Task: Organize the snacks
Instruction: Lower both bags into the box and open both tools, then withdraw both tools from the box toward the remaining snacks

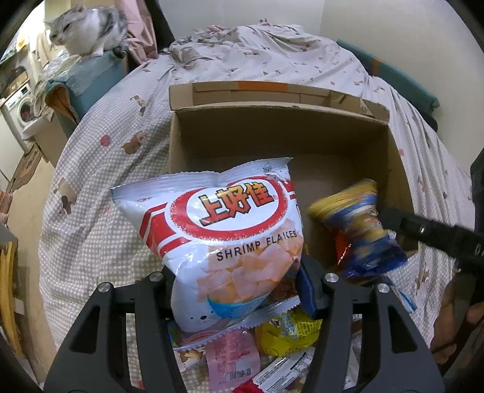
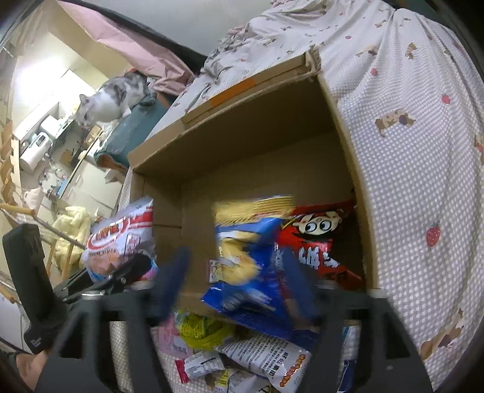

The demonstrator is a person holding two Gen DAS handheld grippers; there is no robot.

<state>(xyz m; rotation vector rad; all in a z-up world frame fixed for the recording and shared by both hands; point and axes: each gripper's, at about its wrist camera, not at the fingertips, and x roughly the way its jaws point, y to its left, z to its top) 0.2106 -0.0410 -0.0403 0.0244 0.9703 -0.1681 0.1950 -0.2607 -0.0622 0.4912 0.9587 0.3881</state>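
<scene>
A white and red shrimp flakes bag stands upright between the fingers of my left gripper, which is shut on its lower part just left of the cardboard box. In the right wrist view this bag shows beside the box's left wall. My right gripper is open over the box's near edge. A blurred blue and yellow chip bag sits between its fingers, with a gap at the left finger. A red snack bag leans inside the box at the right.
The box lies on a bed with a checked cover. Loose packets lie heaped in front of it, among them a yellow one, a pink one and a white one. A grey and white cat stands on a teal ledge at far left.
</scene>
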